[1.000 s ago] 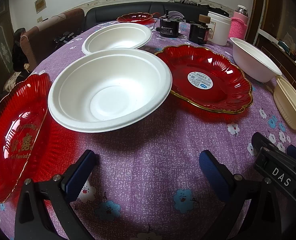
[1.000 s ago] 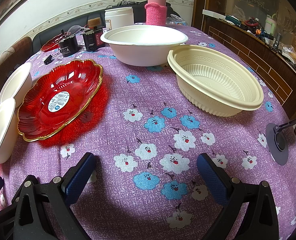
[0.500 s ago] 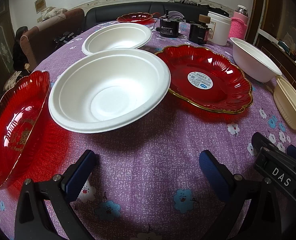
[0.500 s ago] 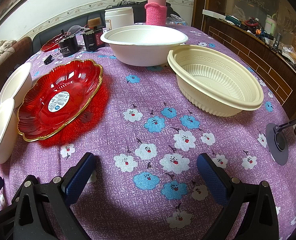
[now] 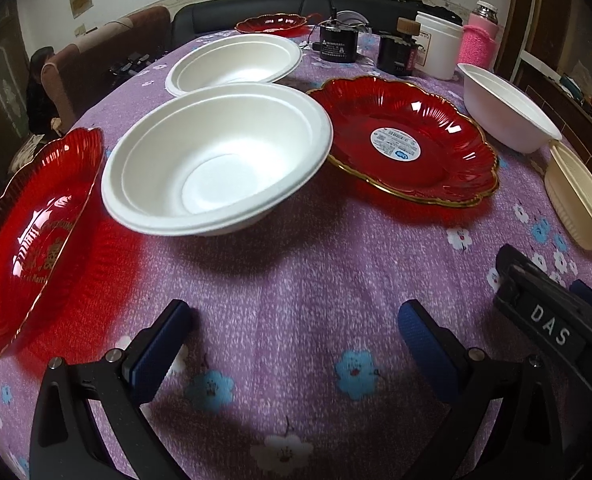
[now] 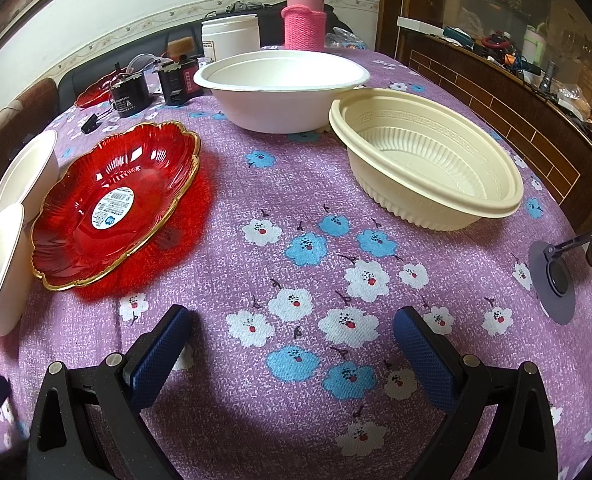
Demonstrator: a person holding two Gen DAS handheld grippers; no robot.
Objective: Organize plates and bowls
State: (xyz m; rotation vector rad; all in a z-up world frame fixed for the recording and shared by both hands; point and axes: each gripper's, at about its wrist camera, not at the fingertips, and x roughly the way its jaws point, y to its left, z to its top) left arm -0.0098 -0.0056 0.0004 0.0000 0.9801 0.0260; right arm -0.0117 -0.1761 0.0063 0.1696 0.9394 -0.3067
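two grippers here, both with jaws spread wide and nothing between them, just hovering low over the purple flowered tablecloth. left gripper looks at a big white bowl sitting close in front, tipped a bit toward the camera. behind it sits a second white bowl, the two rims look like they touch or overlap. to the left, a red plate with gold lettering is tilted up on its edge side, rim just beside the near bowl. to the right of that bowl lies a red scalloped plate with a gold rim and a white sticker. another small red plate is way at the back.

right gripper faces open cloth. a cream ribbed bowl is ahead on the right, touching or nearly touching a third white bowl behind it. the same stickered plate shows on the left there. farther back: a white tub, a bottle in a pink knit sleeve and two small black boxes.
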